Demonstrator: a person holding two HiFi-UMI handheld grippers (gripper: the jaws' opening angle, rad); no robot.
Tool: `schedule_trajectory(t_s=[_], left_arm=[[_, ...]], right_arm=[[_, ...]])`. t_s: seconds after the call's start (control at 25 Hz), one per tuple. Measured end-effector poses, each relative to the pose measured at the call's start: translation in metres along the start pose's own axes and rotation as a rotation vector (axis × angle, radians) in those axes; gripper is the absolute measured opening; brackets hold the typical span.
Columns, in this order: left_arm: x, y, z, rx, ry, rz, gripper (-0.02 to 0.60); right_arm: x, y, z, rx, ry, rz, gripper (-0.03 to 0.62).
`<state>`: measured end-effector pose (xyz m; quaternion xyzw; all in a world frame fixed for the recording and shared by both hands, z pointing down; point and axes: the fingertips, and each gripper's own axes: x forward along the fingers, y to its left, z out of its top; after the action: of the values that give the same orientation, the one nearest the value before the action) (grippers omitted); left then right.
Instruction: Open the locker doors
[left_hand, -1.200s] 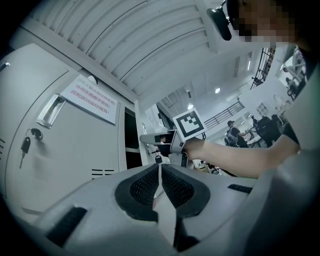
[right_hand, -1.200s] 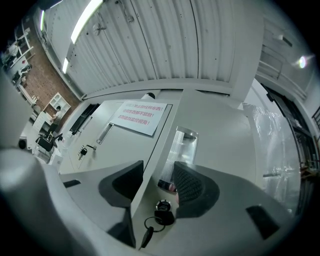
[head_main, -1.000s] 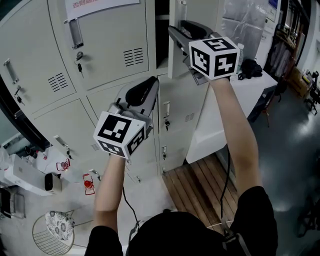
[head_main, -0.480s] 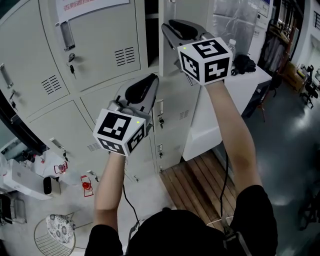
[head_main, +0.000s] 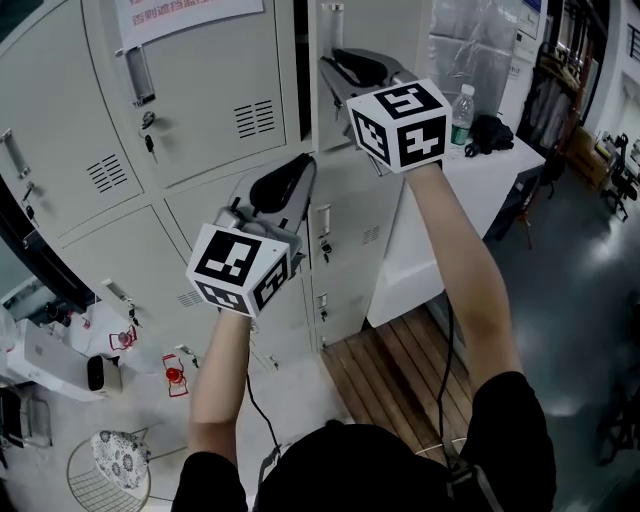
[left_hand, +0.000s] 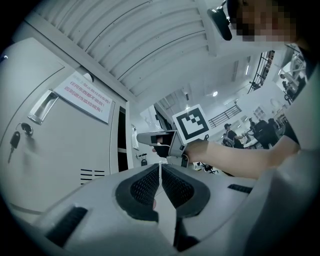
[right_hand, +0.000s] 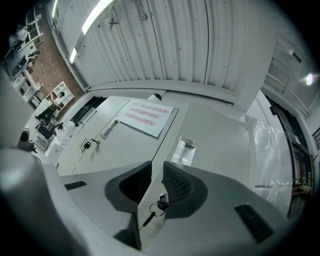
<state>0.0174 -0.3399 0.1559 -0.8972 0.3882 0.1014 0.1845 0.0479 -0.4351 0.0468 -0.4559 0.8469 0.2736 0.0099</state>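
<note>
A clear plastic bottle with a green label (head_main: 461, 110) is standing on the white table (head_main: 512, 165), and a black bag (head_main: 490, 132) is lying just beside it. A slatted wooden floor platform (head_main: 385, 375) is lying at the table's foot. Over on the left, a round wire basket (head_main: 95, 488) is sitting near a white boxy appliance (head_main: 40, 355).

Illegibly small red print on the locker notice (right_hand: 145, 118); wire basket (head_main: 90, 488) partly beyond the bottom edge.
</note>
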Motion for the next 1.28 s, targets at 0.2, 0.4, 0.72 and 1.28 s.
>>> schedule_trajectory(t_s=[0.2,0.4,0.72,1.28], left_arm=[[-0.005,0.007,-0.004,0.000,0.007,0.020,0.020],[-0.011,0.016,-0.006,0.005,0.014,0.047,0.020],[-0.018,0.023,-0.007,0.014,0.027,0.072,0.020],[-0.020,0.020,-0.006,0.016,0.030,0.071,0.020]], right_arm=[[0.014,-0.004,-0.007,-0.006,0.024,-0.027,0.082],[0.026,-0.009,-0.016,0.017,0.033,-0.048,0.146],[0.041,-0.012,-0.016,0.029,0.037,-0.058,0.173],[0.036,-0.018,-0.017,0.025,0.037,-0.095,0.175]])
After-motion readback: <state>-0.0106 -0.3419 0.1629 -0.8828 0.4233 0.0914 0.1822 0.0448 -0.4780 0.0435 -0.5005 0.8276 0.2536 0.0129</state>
